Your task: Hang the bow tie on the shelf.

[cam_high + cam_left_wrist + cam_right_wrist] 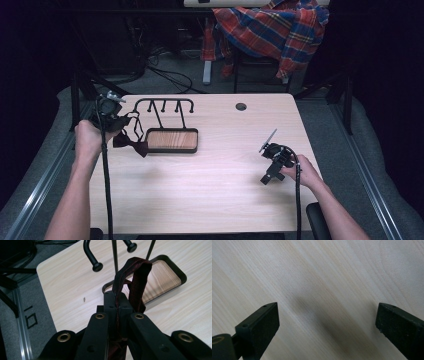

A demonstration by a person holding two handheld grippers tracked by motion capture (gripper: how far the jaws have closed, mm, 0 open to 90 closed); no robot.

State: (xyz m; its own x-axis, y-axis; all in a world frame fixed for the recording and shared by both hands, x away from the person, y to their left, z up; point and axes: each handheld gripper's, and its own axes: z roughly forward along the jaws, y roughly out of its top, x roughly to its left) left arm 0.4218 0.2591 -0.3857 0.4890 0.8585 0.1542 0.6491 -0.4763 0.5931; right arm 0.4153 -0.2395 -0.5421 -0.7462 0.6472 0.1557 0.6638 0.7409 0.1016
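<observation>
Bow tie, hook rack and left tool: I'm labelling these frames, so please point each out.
bow tie (136,145), high view, on its dark red bow.
hook rack (171,140), high view, on its wooden base.
left tool (117,305), left gripper view, at its tips.

Dark red bow tie (131,141), plaid shirt (272,27)
</observation>
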